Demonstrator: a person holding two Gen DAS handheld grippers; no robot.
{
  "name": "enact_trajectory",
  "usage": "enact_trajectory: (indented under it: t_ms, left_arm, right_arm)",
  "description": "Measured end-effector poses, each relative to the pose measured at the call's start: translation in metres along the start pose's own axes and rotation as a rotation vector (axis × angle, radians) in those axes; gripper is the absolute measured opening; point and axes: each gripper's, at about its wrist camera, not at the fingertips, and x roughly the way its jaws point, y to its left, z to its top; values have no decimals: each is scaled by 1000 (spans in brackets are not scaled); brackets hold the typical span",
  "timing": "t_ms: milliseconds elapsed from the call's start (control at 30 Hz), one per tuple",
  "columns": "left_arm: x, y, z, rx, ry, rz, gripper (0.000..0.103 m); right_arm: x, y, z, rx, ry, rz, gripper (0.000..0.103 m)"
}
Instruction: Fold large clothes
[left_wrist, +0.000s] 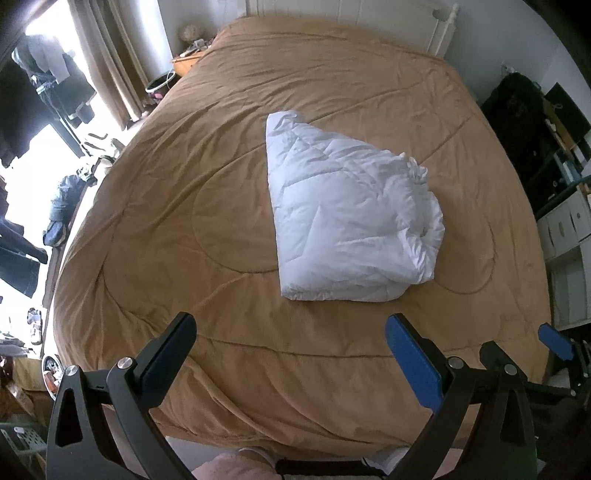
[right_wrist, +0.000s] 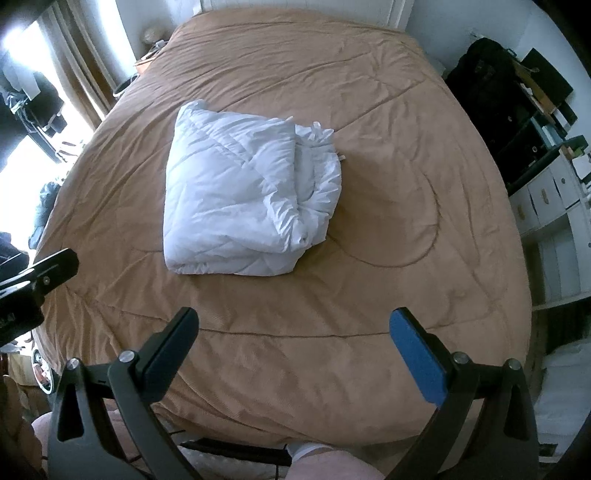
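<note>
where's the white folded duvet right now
The white folded duvet lies on the tan bedspread near the middle of the bed, ahead of both open grippers and touching neither; it sits right of centre in the left wrist view and left of centre in the right.

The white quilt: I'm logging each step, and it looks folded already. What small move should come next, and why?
Probably none on the quilt itself: keep both grippers back and open. It lies as a compact folded bundle on the tan bedspread, untouched. The left gripper and right gripper are open over the bed's near edge, holding nothing. At most, tuck in the ruffled right edge.
</note>
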Motion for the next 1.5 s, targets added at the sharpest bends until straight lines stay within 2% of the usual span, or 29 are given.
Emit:
enact_trajectory:
  t_ms: [1500]
  left_arm:
    - [9, -2, -6, -15, 54, -13, 102]
  right_arm:
    - [7, 6, -4, -29, 40, 6, 103]
